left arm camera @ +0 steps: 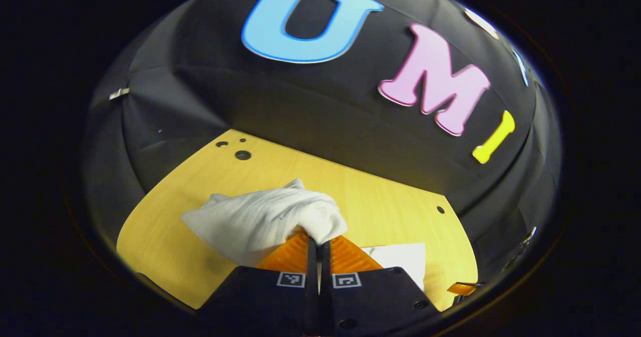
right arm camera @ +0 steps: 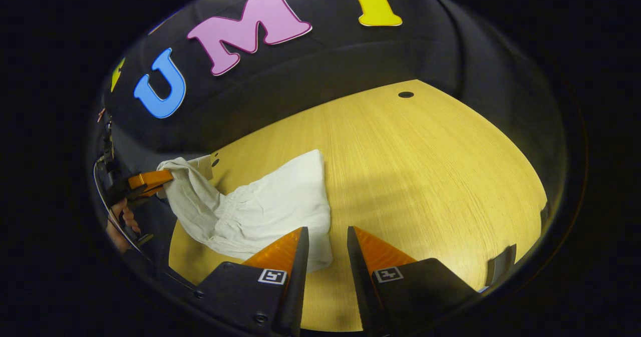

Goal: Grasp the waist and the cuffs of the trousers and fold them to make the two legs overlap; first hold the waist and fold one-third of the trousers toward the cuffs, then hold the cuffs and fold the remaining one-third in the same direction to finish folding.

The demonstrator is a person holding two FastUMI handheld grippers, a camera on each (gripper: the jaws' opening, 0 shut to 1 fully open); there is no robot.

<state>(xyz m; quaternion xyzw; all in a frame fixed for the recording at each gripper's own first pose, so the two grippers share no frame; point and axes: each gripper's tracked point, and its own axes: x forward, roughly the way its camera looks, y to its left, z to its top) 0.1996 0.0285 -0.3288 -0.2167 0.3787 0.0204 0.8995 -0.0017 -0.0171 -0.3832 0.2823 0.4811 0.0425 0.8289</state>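
Fingers of the left gripper (left arm camera: pixel 318 244) pinch together on a bunched edge of the white trousers (right arm camera: pixel 265 204), lifting it off the wooden table (right arm camera: pixel 425 177). The right gripper (right arm camera: pixel 326 237) stands parted, the crumpled cloth lying just beside its left fingertip.

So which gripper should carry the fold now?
Left: the left gripper is already clamped on the trousers. The right gripper is open, fingers apart, holding nothing.

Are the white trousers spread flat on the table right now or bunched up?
Bunched up. The trousers lie crumpled on the table, one end lifted in the shut left claw.
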